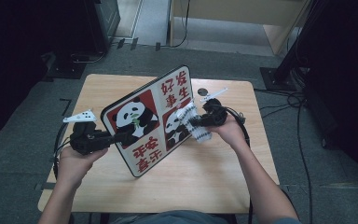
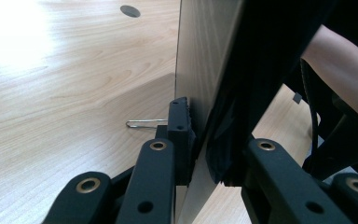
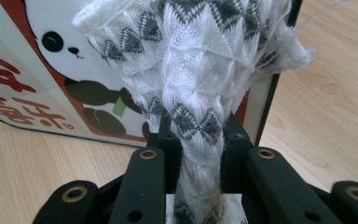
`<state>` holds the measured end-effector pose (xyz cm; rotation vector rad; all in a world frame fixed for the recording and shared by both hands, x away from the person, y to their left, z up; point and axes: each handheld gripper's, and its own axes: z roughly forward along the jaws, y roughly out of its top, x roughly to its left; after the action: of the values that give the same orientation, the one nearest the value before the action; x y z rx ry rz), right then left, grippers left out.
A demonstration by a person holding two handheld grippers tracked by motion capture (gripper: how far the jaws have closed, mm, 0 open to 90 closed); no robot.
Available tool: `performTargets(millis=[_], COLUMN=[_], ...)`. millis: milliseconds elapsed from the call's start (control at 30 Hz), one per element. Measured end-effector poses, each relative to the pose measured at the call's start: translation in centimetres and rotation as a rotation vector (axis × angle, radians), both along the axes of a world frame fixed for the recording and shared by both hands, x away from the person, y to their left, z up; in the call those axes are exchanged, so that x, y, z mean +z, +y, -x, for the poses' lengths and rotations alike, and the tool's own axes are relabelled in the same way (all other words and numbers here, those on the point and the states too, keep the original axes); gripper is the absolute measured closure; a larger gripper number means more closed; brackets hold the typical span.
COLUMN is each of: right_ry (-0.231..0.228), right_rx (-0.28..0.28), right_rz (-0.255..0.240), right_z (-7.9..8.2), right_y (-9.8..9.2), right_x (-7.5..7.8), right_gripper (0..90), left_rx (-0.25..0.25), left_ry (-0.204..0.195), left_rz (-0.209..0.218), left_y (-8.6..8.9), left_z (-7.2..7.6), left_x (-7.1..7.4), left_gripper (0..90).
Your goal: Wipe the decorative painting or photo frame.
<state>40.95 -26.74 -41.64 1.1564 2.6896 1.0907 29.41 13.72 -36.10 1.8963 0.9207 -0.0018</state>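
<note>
Left gripper clamped on left edge of panda board, board propped tilted on table. Right gripper pinching white-grey cloth against board's right side.

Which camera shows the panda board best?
The high view: the whole panda board shows, tilted on the table, clamped by the left gripper. The right gripper view shows one panda behind the cloth; the left gripper view shows its edge and back.
</note>
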Motion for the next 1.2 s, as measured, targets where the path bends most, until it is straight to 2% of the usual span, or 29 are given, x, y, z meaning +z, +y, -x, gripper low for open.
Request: performTargets(millis=[133,633,1200], right_ry=[0.027,0.07,0.143], right_rx=[-0.003,0.002,-0.013], right_rz=[0.01,0.046,0.065], right_z=[0.1,0.7,0.8], right_y=[0.0,0.4,0.1], right_x=[-0.6,-3.0,-5.3], right_gripper=[76.2,76.3,76.3], left_rx=[0.0,-0.006,-0.007], left_ry=[0.002,0.002,0.004], left_rz=[0.0,0.004,0.008], left_y=[0.0,0.1,0.1], left_z=[0.0,-0.1,-0.1], left_x=[0.0,0.0,-0.1], left_gripper=[78.9,78.9,78.3])
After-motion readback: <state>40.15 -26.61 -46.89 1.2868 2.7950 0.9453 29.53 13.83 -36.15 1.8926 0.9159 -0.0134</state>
